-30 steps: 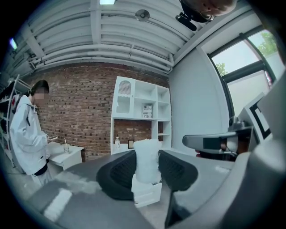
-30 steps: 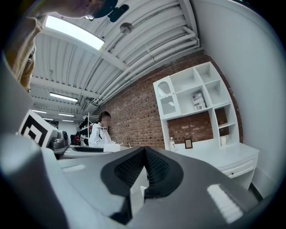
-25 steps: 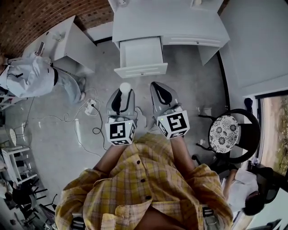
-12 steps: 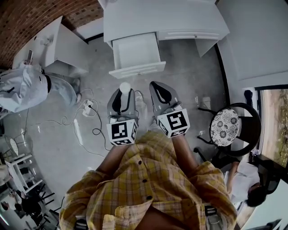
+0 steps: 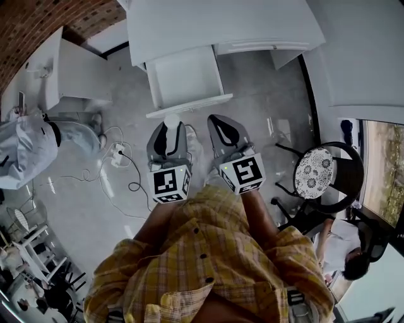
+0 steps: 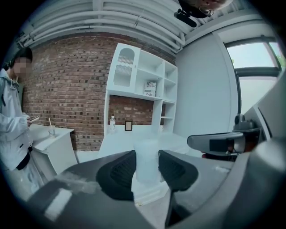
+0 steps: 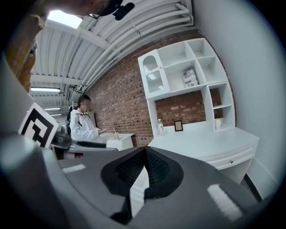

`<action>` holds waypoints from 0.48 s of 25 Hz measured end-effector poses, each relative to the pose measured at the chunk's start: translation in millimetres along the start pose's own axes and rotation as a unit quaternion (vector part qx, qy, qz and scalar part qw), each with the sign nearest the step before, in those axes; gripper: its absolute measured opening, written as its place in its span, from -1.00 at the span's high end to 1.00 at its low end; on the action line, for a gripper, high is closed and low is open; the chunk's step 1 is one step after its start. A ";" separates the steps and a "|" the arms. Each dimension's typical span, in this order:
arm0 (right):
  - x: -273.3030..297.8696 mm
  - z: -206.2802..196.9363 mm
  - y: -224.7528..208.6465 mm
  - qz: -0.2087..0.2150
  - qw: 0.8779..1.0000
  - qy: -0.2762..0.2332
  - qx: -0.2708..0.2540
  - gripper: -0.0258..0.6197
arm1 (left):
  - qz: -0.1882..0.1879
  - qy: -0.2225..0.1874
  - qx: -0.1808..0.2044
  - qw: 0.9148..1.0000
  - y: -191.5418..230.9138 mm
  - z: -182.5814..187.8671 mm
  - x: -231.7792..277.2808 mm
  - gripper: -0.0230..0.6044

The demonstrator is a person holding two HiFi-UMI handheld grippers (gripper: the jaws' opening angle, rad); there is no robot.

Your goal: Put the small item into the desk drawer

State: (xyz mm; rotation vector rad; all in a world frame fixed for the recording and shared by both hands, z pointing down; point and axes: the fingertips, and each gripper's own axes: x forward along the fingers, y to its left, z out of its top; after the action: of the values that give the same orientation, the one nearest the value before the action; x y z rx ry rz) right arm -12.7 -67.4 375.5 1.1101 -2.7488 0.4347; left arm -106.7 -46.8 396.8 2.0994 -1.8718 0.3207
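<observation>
Small item (image 6: 147,159), a pale translucent cylinder, stands upright, clamped between the pads of the left claw (image 5: 170,127) (clearest in the left gripper view). At twelve o'clock from it, near, the drawer (image 5: 189,106) of the white bench (image 5: 221,19) is pulled open, its white inside showing. At three o'clock, just beside the left claw, the right claw (image 5: 217,122) has its jaws pressed together.

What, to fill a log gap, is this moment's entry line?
left gripper: shut on small translucent white cylinder | right gripper: shut, empty | white desk drawer: open, cylinder not inside
</observation>
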 end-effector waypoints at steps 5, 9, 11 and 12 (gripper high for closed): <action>42.8 -11.1 -22.8 -0.013 1.000 0.026 0.012 0.96 | -0.012 0.026 0.001 1.000 22.3 -3.6 52.7 0.40; 73.3 -23.3 -38.8 -0.029 0.998 0.047 0.031 0.95 | -0.023 0.054 -0.007 0.998 37.7 -13.4 90.8 0.40; 84.6 -32.7 -45.5 -0.034 0.997 0.059 0.039 0.95 | -0.029 0.068 -0.009 0.997 43.6 -19.7 108.7 0.39; 89.3 -37.9 -48.0 -0.035 0.996 0.065 0.041 0.95 | -0.032 0.075 -0.010 0.997 46.0 -24.0 117.6 0.39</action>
State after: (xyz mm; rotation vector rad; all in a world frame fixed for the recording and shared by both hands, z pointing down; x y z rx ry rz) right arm -42.3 -146.7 442.9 1.1509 -2.5924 0.5933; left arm -137.1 -150.9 465.8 2.0556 -1.7121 0.4296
